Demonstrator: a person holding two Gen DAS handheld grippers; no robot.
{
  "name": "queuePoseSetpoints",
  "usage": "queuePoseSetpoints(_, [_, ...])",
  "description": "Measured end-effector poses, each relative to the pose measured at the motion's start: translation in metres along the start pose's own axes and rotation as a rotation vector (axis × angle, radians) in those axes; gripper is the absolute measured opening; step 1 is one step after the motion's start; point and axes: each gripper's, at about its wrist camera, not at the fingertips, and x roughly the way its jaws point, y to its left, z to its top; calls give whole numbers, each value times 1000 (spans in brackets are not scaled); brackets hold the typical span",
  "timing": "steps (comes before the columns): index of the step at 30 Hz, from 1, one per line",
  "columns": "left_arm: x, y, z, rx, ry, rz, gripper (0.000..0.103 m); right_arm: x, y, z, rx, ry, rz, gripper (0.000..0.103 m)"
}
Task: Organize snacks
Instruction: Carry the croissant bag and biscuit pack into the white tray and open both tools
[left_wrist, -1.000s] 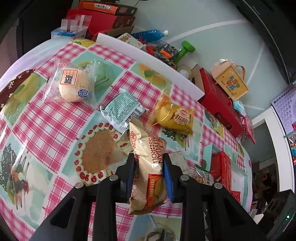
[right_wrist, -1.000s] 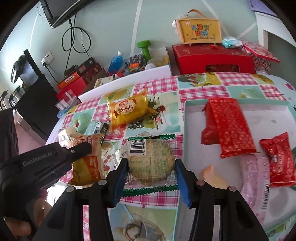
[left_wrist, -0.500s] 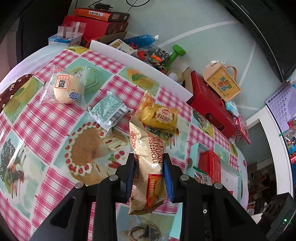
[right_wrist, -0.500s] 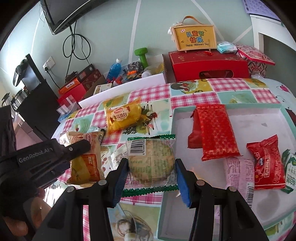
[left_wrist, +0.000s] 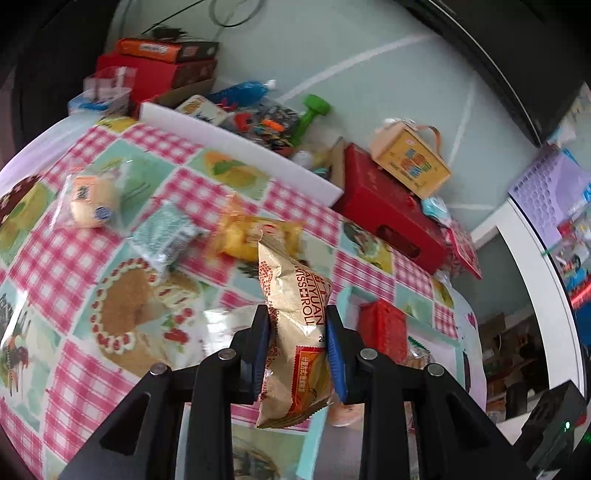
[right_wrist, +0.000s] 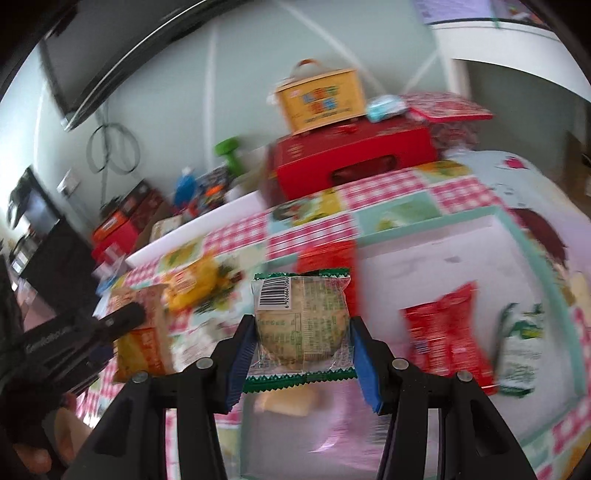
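Observation:
My left gripper (left_wrist: 297, 332) is shut on a tan swiss roll packet (left_wrist: 295, 325), held in the air above the checked tablecloth, near the left edge of a pale green tray (left_wrist: 314, 435). My right gripper (right_wrist: 303, 332) is shut on a green-edged clear packet with a round cake (right_wrist: 302, 321), held over the tray (right_wrist: 443, 254). In the tray lie red packets (right_wrist: 447, 332) and a green and white packet (right_wrist: 517, 350). The left gripper with the swiss roll packet (right_wrist: 138, 332) shows at the left of the right wrist view.
On the tablecloth lie a bun in clear wrap (left_wrist: 92, 199), a green packet (left_wrist: 166, 236) and a yellow packet (left_wrist: 258, 236). Behind the table stand a red box (left_wrist: 391, 210), a yellow carry box (left_wrist: 410, 162), a green dumbbell (left_wrist: 310, 114) and stacked boxes (left_wrist: 159, 62).
Both grippers have lifted and moved right toward the tray with their packets. The right gripper now hangs over the tray's inside; the views are blurred by motion.

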Motion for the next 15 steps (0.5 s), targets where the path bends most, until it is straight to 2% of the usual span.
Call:
queuePoseSetpoints(7, [14, -45, -13, 97, 42, -67, 30, -16, -63, 12, 105, -55, -153, 53])
queuePoseSetpoints(15, [33, -92, -36, 219, 100, -128, 30, -22, -114, 13, 201, -63, -234, 53])
